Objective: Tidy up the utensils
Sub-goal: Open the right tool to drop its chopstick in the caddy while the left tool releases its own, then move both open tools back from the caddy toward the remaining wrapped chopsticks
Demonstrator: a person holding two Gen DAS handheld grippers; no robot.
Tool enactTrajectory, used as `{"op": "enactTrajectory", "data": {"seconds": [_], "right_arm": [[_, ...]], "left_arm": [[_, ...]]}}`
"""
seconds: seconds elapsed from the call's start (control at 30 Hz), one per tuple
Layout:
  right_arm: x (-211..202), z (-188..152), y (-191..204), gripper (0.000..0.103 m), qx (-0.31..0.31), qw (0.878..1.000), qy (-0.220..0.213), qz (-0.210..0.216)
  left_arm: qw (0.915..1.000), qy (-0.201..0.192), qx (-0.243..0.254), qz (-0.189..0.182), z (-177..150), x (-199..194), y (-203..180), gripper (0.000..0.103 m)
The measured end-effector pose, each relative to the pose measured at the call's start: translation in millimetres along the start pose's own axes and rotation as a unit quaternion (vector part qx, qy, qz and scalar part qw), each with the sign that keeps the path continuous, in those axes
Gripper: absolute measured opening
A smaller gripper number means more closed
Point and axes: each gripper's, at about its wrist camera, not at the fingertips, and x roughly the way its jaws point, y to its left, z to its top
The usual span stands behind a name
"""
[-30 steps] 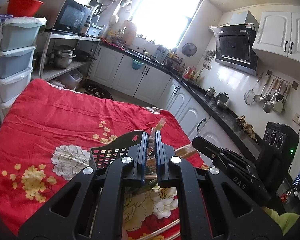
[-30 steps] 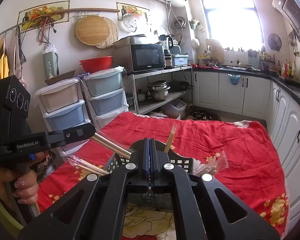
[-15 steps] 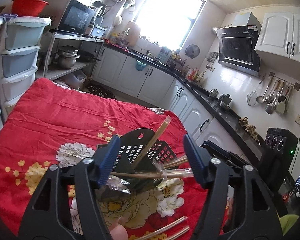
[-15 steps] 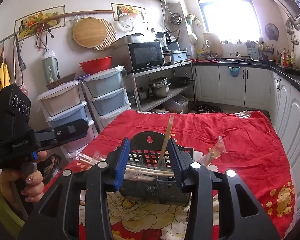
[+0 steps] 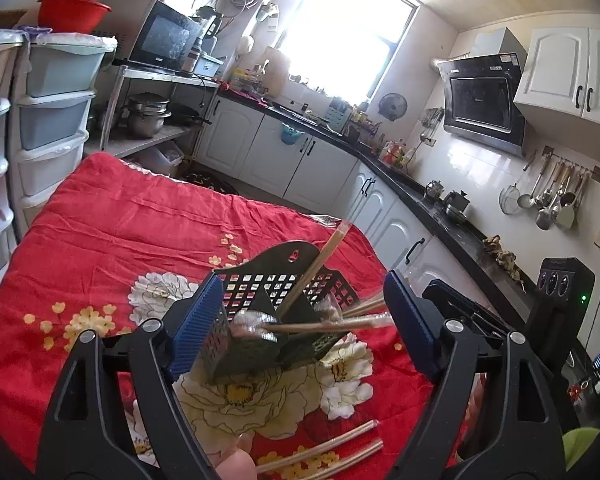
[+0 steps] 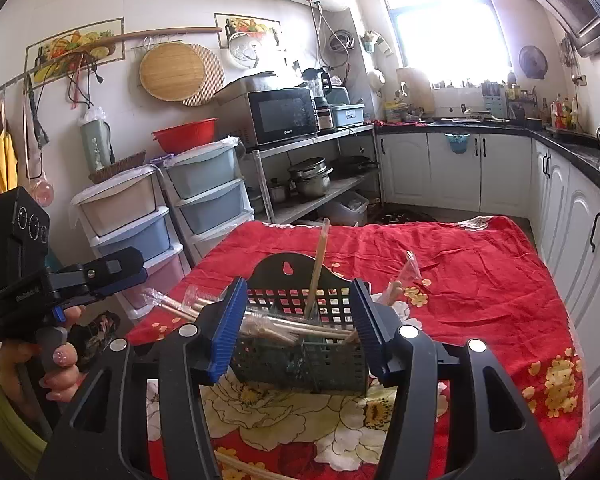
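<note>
My left gripper [image 5: 300,328] & right gripper [image 6: 296,324] jaws just opened, empty; some wrapped chopsticks [image 6: 276,330] in basket [image 6: 300,364], others [image 5: 320,448] still on cloth [image 5: 140,224].

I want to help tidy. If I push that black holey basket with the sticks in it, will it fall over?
The black perforated plastic basket probably slides easily on the red flowered cloth; it looks light. It might tip backwards, since one long wrapped chopstick stands tall inside. Others lying across its rim could roll off.
</note>
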Motion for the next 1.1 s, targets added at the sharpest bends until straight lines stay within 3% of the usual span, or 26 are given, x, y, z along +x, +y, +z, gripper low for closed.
{"op": "enactTrajectory", "data": {"seconds": [0.43, 1.1], "right_arm": [[-12, -15, 8, 0.061, -0.005, 1.0, 0.0, -0.005], [-17, -47, 7, 0.062, -0.001, 1.0, 0.028, -0.005]], "left_arm": [[0.9998, 0.005, 0.014, 0.013, -22, -12, -2, 0.092], [0.999, 0.035, -0.009, 0.027, -59, -13, 9, 0.092]]}}
